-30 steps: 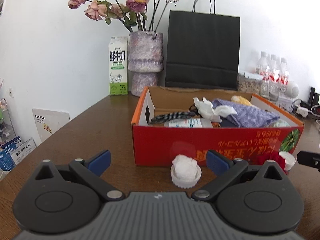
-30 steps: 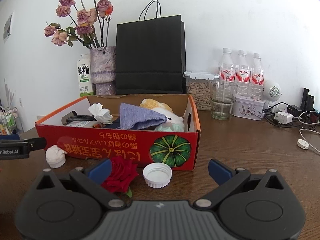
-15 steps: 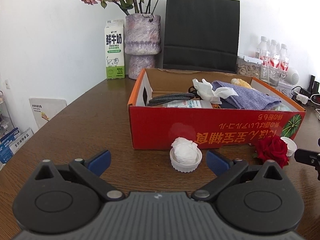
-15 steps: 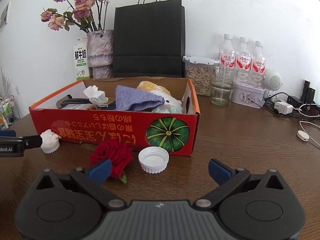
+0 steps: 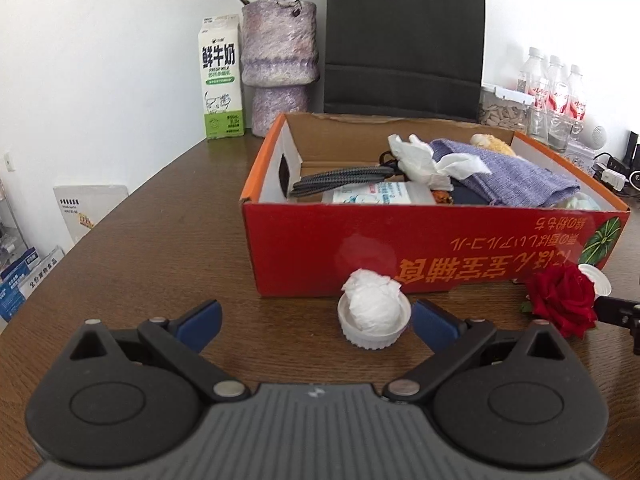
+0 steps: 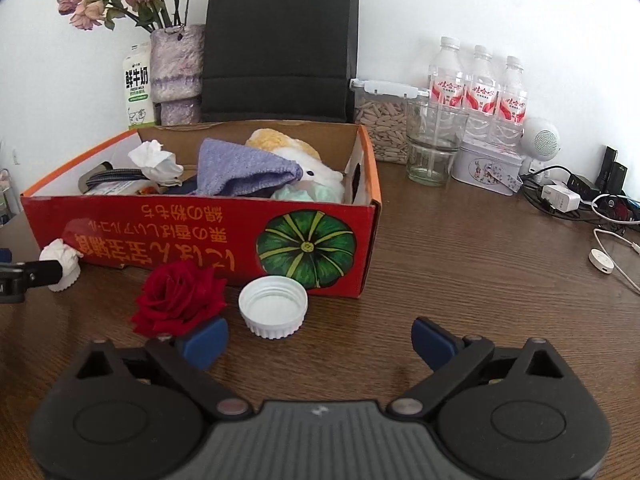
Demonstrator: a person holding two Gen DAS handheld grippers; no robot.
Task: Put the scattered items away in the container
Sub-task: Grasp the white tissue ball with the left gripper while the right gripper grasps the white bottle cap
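Reaching forward in the left wrist view, the left gripper (image 5: 316, 322) stands released, nothing pressed between its blue pads. Item one: white cap stuffed with crumpled tissue (image 5: 374, 312), on the wooden table (image 5: 160, 248), just beside the right-hand pad and just in front of the red cardboard box (image 5: 400, 248). Advice: shift the gripper rightward until the cap sits midway between the pads, then clench on its ribbed wall, not the tissue.

Right wrist view: the right gripper (image 6: 318, 338) is likewise released; its jaws have just been closing slightly, with nothing pinched. Item two: red rose (image 6: 180, 296), touching or overlapping the left-hand pad. Item three: empty white cap (image 6: 273, 306), between the pads but further forward, just before the box. Advice: advance over the cap and avoid nudging the rose.
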